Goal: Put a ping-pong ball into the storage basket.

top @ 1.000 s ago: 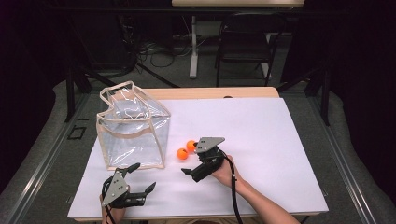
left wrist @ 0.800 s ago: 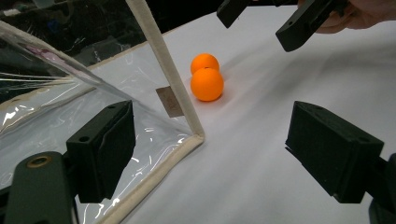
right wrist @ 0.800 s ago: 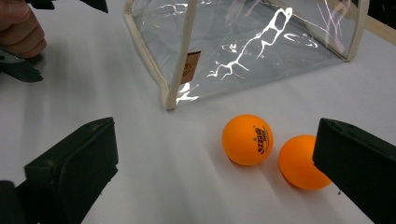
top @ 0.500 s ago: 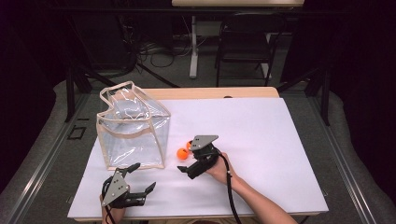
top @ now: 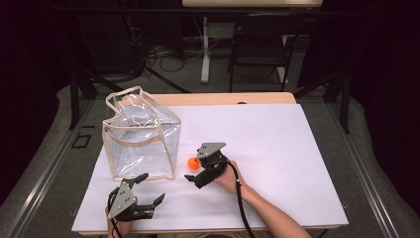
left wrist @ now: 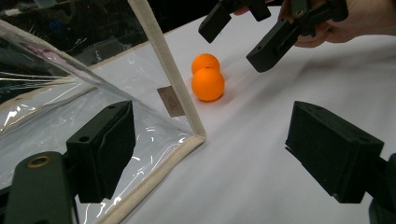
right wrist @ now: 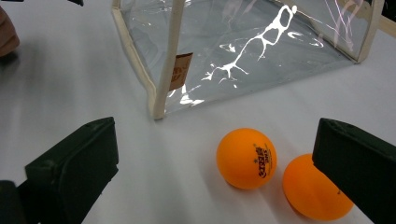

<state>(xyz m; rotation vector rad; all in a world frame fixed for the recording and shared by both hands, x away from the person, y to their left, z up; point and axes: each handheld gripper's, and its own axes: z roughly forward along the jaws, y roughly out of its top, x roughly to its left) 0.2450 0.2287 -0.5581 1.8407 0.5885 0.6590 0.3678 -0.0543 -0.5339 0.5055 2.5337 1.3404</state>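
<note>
1. High view: on the white worktop (top: 277, 148) a clear bag (top: 141, 139) with beige trim stands at the left. The right gripper (top: 194, 171) is just beside the bag's near right corner, with one orange ball (top: 193, 163) showing at its fingers; its plate covers the spot where a second ball lay a second ago, when the gripper was farther right and both balls showed. The left gripper (top: 148, 191) sits at the near edge in front of the bag, fingers spread, much as before.

2. Left gripper view: two balls appear, the nearer ball (left wrist: 208, 84) touching the farther ball (left wrist: 205, 62), just right of the bag's corner seam (left wrist: 180, 93). They lie well beyond the wide-spread left fingers (left wrist: 334, 149). The right gripper (left wrist: 243, 35) hangs above and right of the balls, fingers apart, gripping nothing.

3. Right gripper view: the printed ball (right wrist: 246, 157) lies between the spread right fingers (right wrist: 74, 161), nearer the right one; the second ball (right wrist: 315, 189) is partly hidden behind that finger. Neither is pinched. The bag (right wrist: 243, 51) stands just beyond.
</note>
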